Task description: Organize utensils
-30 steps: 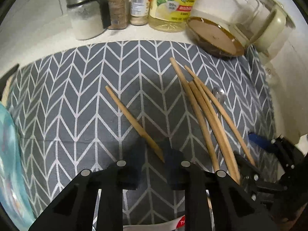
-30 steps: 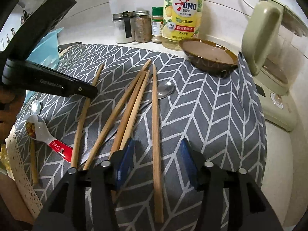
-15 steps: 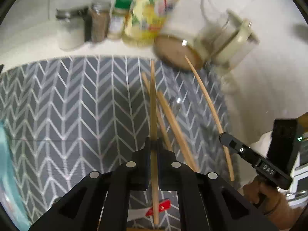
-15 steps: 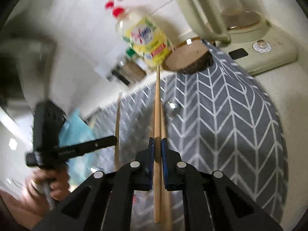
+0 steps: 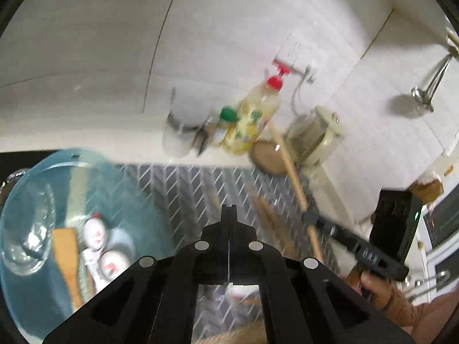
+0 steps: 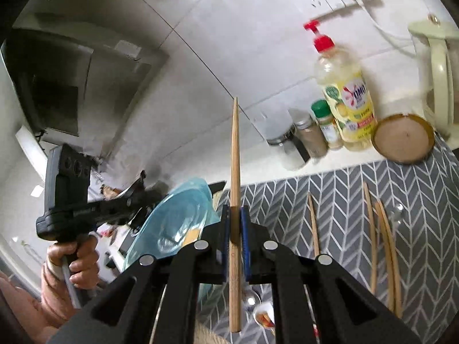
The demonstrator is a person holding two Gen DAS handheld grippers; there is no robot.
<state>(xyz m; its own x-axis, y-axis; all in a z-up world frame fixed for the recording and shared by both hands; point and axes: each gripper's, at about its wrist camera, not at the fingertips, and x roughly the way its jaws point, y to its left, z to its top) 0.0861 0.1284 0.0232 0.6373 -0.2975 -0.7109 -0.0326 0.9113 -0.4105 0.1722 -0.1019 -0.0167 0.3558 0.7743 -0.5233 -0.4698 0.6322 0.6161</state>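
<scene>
My right gripper (image 6: 235, 212) is shut on a wooden chopstick (image 6: 235, 154), held above the counter with its thin tip toward the wall. The left wrist view, which is blurred, shows this gripper (image 5: 308, 218) and its chopstick (image 5: 289, 166) at the right. My left gripper (image 5: 229, 210) is shut, with no utensil visible between its fingers. It hangs beside a blue bowl (image 5: 94, 157) that holds a glass, a wooden spatula and white spoons. Several chopsticks (image 6: 384, 243) lie on the grey herringbone mat (image 6: 424, 229).
Along the wall stand a dish soap bottle (image 6: 344, 97), spice jars (image 6: 324, 123), a brown dish (image 6: 403, 139) and a pale green kettle (image 6: 439, 71). A metal spoon (image 6: 397, 209) lies among the chopsticks. A ceramic spoon (image 6: 264, 315) lies near the mat's front edge.
Both grippers have risen from the mat. The left one swung toward the blue bowl, and the chopstick it gripped half a second ago is gone from its jaws. The right one keeps its chopstick.
</scene>
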